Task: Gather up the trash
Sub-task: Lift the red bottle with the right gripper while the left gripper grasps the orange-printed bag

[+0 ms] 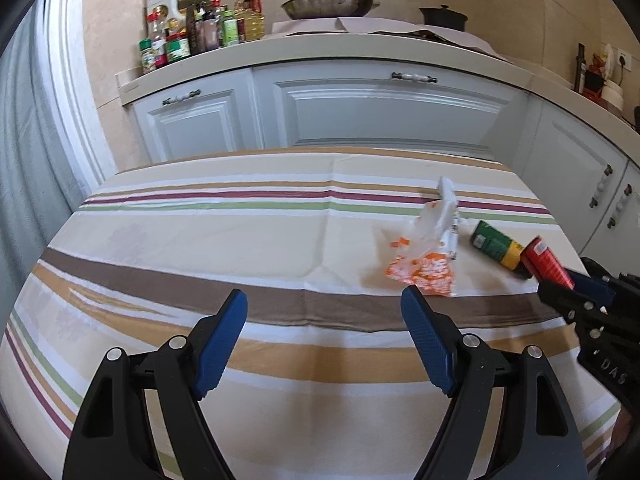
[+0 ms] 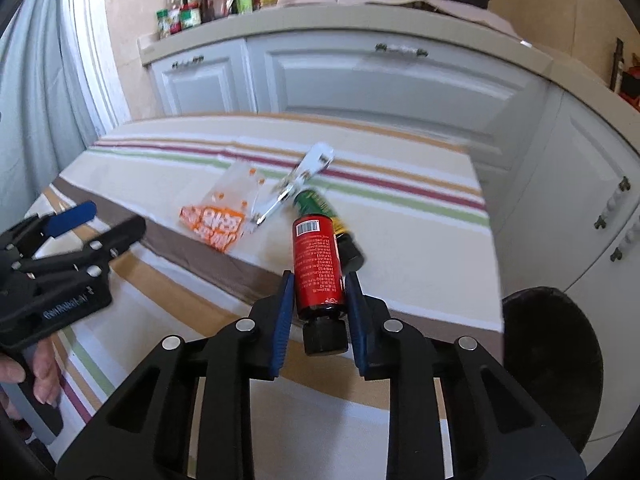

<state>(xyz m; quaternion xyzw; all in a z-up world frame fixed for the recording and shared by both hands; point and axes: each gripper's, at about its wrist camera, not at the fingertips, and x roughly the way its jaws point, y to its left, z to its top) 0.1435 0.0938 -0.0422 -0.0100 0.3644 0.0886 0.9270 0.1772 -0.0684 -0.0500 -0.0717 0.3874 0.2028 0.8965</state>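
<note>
My right gripper [image 2: 319, 276] is shut on a red bottle [image 2: 318, 264] with a black cap, held above the striped table; it also shows in the left wrist view [image 1: 546, 262]. A green and yellow bottle [image 2: 320, 206] lies on the cloth just beyond it, also in the left wrist view [image 1: 496, 244]. An orange and clear plastic wrapper [image 1: 424, 252] lies left of that bottle, also in the right wrist view [image 2: 224, 216]. My left gripper [image 1: 324, 304] is open and empty, near the table's front, left of the wrapper.
The table [image 1: 200, 232] has a striped cloth. White cabinets [image 1: 380, 112] and a counter with sauce bottles [image 1: 192, 28] and a wok [image 1: 328, 4] stand behind. A black round bin [image 2: 552, 360] sits below the table's right edge.
</note>
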